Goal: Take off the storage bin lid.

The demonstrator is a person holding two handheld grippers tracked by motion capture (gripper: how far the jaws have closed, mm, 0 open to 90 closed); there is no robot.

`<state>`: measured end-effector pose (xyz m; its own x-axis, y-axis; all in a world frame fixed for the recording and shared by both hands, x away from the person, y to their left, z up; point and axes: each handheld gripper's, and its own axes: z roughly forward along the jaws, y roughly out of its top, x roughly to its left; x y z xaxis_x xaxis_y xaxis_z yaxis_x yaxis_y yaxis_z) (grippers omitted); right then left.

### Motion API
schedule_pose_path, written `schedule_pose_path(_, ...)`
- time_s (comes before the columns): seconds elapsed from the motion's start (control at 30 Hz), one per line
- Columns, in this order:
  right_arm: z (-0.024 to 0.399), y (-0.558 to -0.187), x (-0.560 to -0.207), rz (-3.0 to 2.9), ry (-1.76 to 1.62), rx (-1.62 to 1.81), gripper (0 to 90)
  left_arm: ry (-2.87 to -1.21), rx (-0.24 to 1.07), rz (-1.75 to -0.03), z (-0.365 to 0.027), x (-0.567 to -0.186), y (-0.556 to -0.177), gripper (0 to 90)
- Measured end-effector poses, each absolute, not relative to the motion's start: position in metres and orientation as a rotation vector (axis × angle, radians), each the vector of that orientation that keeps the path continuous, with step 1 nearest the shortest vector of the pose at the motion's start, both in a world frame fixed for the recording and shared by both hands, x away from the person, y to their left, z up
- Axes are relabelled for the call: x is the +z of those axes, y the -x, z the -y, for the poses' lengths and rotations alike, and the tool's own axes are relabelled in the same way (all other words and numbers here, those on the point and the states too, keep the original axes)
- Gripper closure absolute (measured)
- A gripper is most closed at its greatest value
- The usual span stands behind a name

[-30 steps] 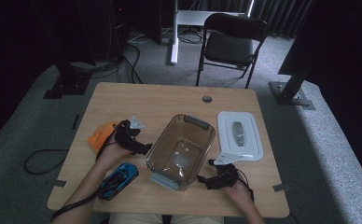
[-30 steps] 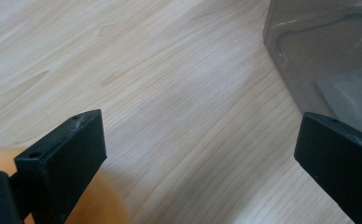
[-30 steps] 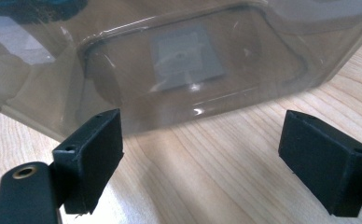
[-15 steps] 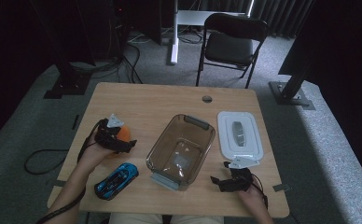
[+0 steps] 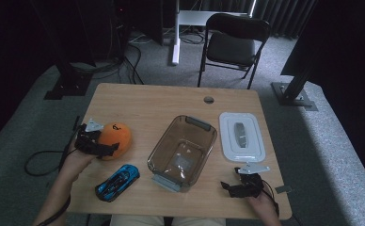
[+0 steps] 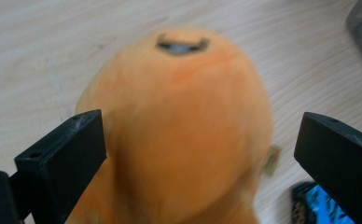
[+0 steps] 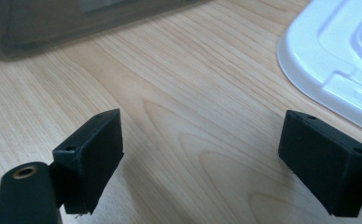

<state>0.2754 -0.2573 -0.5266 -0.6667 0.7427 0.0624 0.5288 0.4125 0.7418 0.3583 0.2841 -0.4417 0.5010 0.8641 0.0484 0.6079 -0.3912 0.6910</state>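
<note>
From above, the left gripper (image 5: 106,147) sat at the round orange plush toy (image 5: 114,140) on the wooden table (image 5: 157,101). In the left gripper view, its jaws stood wide apart around the toy. In the right gripper view, the right gripper (image 7: 202,154) was open too, near the white plastic lid (image 7: 337,56).

A wooden bench (image 5: 162,101) carries a clear empty tub (image 5: 183,151) at its middle. A white lid (image 5: 241,136) lies flat just to the tub's right. A blue toy car (image 5: 118,181) sits near the front left edge. Behind the bench stands a black folding chair (image 5: 231,44) on grey carpet.
</note>
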Motion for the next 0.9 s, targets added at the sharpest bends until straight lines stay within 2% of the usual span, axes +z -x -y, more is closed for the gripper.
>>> schedule_pose_path(0.2,0.260,-0.274,-0.527,-2.386,-1.090,1.036,13.5,-2.178,0.581,-1.221,-0.290,-0.457,-0.363,4.8)
schedule_pose_path(0.37,0.266,-0.274,-0.527,-2.378,-1.110,1.043,13.7,-2.180,0.549,-1.239,-0.289,-0.470,-0.370,5.1)
schedule_pose_path(0.43,0.265,-0.274,-0.527,-2.378,-1.105,1.036,13.7,-2.171,0.543,-1.249,-0.291,-0.472,-0.371,8.0)
schedule_pose_path(0.6,0.266,-0.274,-0.527,-2.378,-1.109,1.044,13.7,-2.124,0.500,-1.282,-0.299,-0.478,-0.374,30.1)
schedule_pose_path(0.63,0.266,-0.273,-0.527,-2.377,-1.109,1.040,13.7,-2.121,0.492,-1.286,-0.300,-0.478,-0.373,31.2)
schedule_pose_path(0.8,0.265,-0.273,-0.527,-2.378,-1.106,1.034,13.7,-2.123,0.484,-1.264,-0.303,-0.474,-0.369,55.1)
schedule_pose_path(0.9,0.265,-0.273,-0.527,-2.378,-1.102,1.030,13.7,-2.126,0.498,-1.282,-0.300,-0.472,-0.368,56.6)
